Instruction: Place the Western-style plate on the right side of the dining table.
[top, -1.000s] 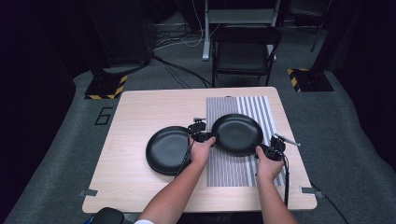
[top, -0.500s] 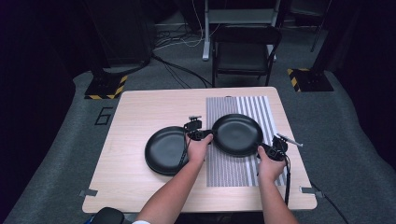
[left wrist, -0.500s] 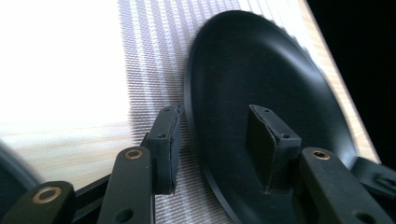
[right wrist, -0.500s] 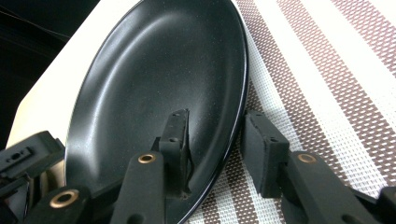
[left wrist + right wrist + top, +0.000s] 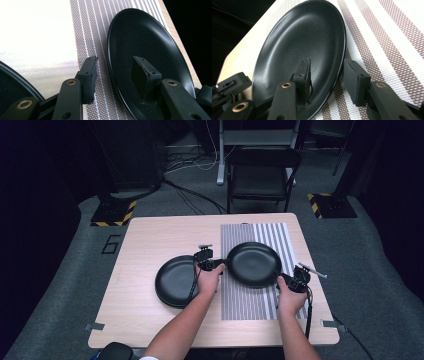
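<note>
High view, two black plates (image 5: pixel 253 264) (one mat (image 5: pixel 250 301)), two claws (image 5: pixel 214 265)

Both plates are showing plain black: the right plate (image 5: pixel 252 264) is lying on the mat, the left plate (image 5: pixel 177 281) on bare wood. The right plate (image 5: pixel 299 50) is carrying a faint sheen. The mat (image 5: pixel 250 300) is showing grey mesh crossed by white stripes; close up (image 5: pixel 387 32) it is reading brownish and white. The desk (image 5: pixel 150 240) is showing pale wood grain. The left gripper (image 5: pixel 206 265) and right gripper (image 5: pixel 292 281) are black, with brass-coloured rivets. The floor (image 5: pixel 60 270) is grey, bearing yellow-and-black striped blocks (image 5: pixel 112 212).
</note>
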`<state>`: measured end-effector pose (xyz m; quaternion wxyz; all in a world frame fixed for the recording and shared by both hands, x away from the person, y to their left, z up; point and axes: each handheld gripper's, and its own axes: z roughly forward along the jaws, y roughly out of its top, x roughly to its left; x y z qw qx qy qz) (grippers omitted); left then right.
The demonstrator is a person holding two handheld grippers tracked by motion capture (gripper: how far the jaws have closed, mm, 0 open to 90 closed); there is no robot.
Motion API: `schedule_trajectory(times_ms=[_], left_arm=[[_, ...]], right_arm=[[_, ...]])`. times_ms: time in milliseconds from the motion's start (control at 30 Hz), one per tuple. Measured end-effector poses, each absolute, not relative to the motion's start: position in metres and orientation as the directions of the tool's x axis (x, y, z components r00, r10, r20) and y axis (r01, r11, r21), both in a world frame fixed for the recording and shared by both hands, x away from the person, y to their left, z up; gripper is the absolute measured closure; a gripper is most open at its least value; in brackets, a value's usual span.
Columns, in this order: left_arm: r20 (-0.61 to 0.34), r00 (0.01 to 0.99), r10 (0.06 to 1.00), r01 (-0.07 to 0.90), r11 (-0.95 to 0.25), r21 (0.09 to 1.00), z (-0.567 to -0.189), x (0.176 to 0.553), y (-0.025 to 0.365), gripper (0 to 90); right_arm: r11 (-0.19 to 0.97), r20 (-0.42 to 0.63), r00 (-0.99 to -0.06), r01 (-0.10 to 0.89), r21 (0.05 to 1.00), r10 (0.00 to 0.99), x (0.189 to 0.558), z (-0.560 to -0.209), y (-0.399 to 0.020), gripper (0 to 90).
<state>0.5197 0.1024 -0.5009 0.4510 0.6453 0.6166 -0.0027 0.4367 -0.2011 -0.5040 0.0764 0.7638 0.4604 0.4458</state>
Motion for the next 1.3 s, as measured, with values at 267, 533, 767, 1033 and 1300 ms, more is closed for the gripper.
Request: schedule_trajectory(times_ms=[267,533,767,1033,1300], left_arm=[[-0.565,0.273,0.779,0.773,0.172,0.611,-0.49,0.517,0.109,51.6],[-0.55,0.288,0.784,0.75,0.173,0.639,-0.478,0.515,0.127,50.9],[-0.543,0.295,0.786,0.735,0.177,0.655,-0.471,0.514,0.143,49.9],[-0.523,0.309,0.794,0.721,0.164,0.674,-0.465,0.511,0.161,49.9],[-0.465,0.336,0.819,0.683,0.129,0.719,-0.455,0.502,0.181,49.6]], right_arm=[[-0.51,0.556,0.153,0.642,0.572,0.817,0.43,-0.499,-0.206,52.7],[-0.458,0.529,0.097,0.643,0.614,0.843,0.419,-0.489,-0.204,53.0],[-0.402,0.495,0.046,0.651,0.644,0.868,0.412,-0.485,-0.202,52.3],[-0.377,0.49,0.005,0.645,0.664,0.872,0.407,-0.481,-0.205,51.3],[-0.351,0.476,-0.022,0.646,0.678,0.879,0.404,-0.48,-0.203,50.8]])
